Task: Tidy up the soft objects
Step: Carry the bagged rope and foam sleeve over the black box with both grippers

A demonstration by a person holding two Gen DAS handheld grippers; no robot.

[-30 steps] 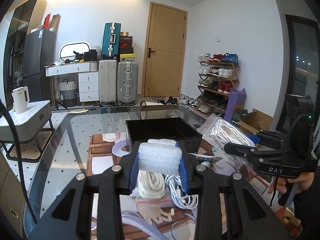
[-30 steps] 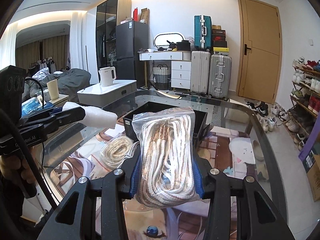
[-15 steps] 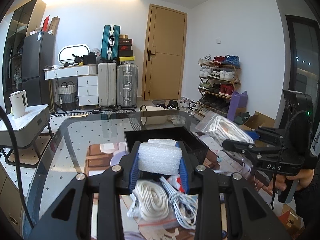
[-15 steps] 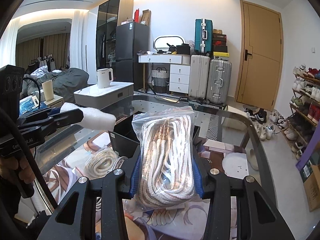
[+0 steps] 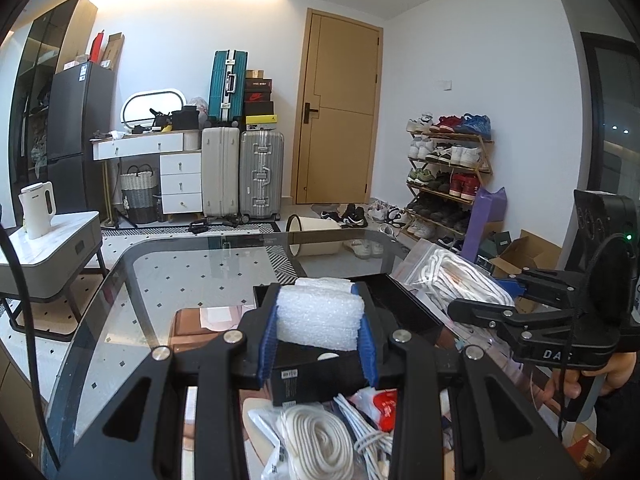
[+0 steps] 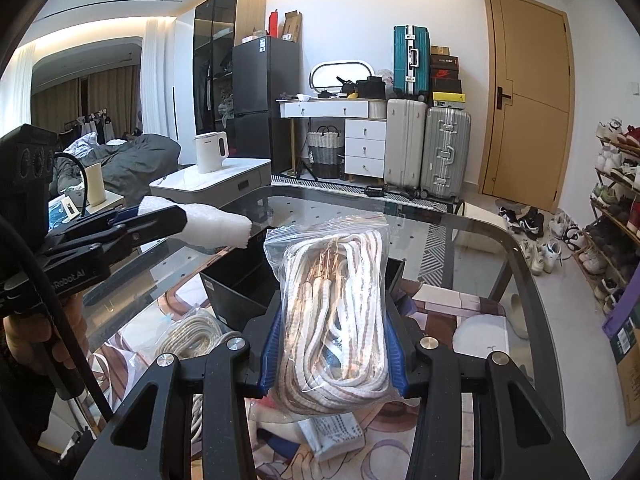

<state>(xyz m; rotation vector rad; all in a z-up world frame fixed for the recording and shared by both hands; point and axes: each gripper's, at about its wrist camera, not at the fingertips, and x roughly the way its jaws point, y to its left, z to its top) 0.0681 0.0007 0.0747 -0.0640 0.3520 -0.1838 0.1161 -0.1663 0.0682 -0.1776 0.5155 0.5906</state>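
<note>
The foam roll (image 5: 320,320) is white, held between blue pads (image 5: 267,344) on the black left gripper (image 5: 318,340). The bagged rope (image 6: 336,320) is white with brown stripes in clear plastic. At twelve o'clock a teal suitcase (image 5: 227,80) stands beside a tan door (image 5: 340,120).

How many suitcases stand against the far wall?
3. A teal suitcase stands on top of a cream suitcase, and a silver suitcase is beside the cream one, next to the door. Others may be hidden.
</note>
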